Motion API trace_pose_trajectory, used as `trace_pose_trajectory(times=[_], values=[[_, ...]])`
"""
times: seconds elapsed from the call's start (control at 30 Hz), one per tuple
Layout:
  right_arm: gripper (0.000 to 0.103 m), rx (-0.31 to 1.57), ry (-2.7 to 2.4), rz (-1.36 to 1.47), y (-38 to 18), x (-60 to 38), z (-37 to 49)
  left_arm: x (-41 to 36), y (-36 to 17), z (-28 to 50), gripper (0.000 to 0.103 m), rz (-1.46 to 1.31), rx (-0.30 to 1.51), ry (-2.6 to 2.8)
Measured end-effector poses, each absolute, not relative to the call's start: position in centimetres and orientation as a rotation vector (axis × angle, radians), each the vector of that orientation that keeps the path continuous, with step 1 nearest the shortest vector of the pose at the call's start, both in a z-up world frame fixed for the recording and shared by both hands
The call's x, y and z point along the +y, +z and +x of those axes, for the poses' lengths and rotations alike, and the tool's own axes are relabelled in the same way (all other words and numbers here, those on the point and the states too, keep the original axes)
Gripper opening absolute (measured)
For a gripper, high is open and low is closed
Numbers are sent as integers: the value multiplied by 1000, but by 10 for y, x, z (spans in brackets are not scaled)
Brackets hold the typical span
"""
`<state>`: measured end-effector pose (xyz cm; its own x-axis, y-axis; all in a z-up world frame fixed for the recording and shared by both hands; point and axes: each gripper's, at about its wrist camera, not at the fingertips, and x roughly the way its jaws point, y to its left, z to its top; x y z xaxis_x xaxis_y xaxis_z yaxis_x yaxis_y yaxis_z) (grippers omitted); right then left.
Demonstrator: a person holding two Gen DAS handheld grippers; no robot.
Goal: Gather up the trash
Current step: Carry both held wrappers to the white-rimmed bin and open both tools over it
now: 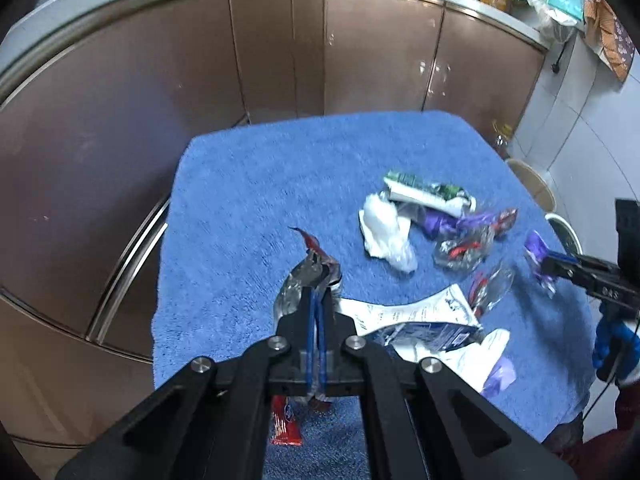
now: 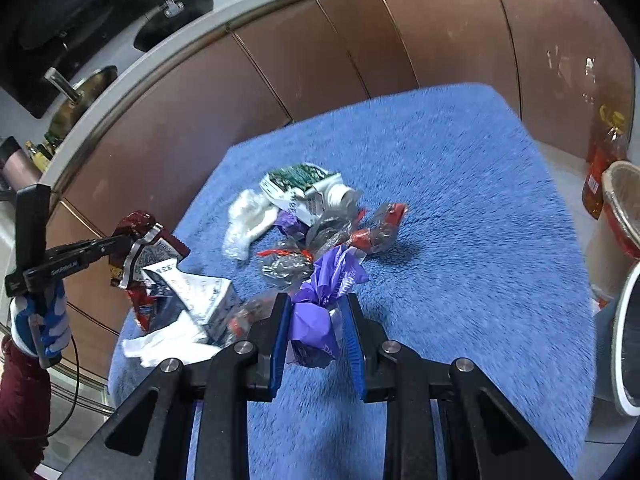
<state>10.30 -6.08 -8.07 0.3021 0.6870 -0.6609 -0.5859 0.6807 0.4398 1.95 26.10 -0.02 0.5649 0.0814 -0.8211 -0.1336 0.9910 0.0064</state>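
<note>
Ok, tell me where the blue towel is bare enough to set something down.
Bare: the blue towel along its far edge by the brown cabinets, and its right side toward the bins. Crowded: the middle and near-left, with the toothpaste box, white tissue and wrappers.

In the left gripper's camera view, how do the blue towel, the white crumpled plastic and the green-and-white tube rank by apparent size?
1. Blue towel, by far the largest.
2 and 3. White crumpled plastic and green-and-white tube look about alike; the tube is longer but thinner, so I won't rank them.
</note>
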Motion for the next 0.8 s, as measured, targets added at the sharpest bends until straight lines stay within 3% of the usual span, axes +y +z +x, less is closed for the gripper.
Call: trace_pose_trajectory(times=[0.43,0.8], values=[[25,807,835,198,-43,-120,58,233,60,-22,0,-79,832,164],[25,704,648,268,-29,-206,46,135,81,5,0,-85,775,-29]])
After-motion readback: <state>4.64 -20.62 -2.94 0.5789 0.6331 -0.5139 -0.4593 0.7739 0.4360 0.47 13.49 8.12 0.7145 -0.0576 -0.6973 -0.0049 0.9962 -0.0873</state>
